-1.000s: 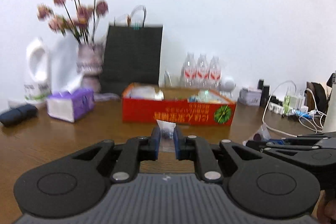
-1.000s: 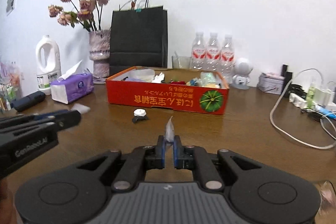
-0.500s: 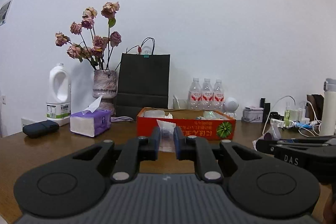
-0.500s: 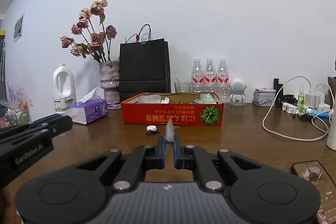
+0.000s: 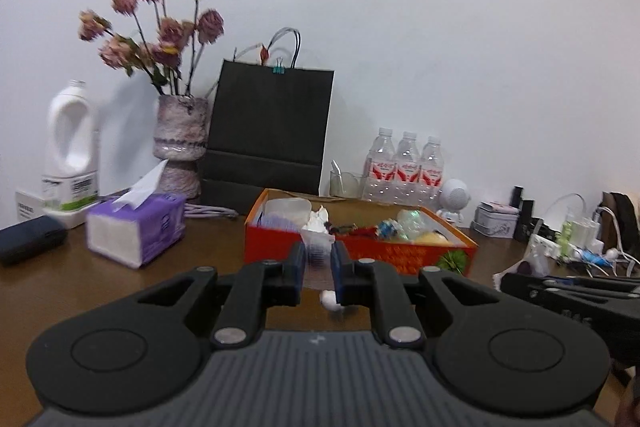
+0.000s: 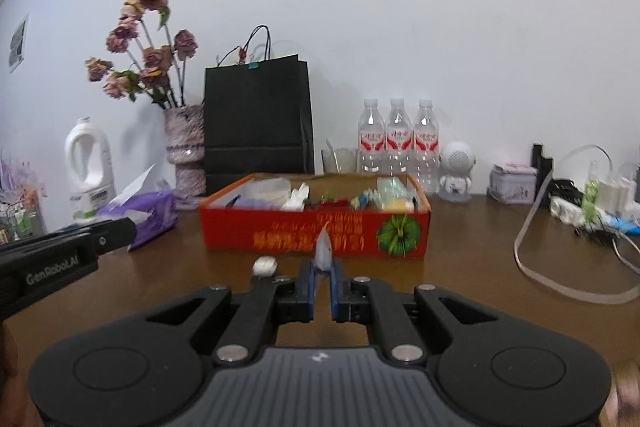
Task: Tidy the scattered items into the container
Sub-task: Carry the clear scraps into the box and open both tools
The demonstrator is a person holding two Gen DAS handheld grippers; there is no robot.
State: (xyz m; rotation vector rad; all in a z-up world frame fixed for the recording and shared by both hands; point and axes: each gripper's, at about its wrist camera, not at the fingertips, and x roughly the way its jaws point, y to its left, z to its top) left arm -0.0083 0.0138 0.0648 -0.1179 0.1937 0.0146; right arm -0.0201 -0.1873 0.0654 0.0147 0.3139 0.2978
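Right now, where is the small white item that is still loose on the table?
In the right wrist view the small white item lies on the table just in front of the red box, left of centre.

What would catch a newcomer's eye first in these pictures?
The red cardboard box, mid-table and already full of odds and ends. Close in front, each gripper's fingers pinch a small clear packet: left gripper, right gripper. Behind the box stand a black paper bag and dried roses.
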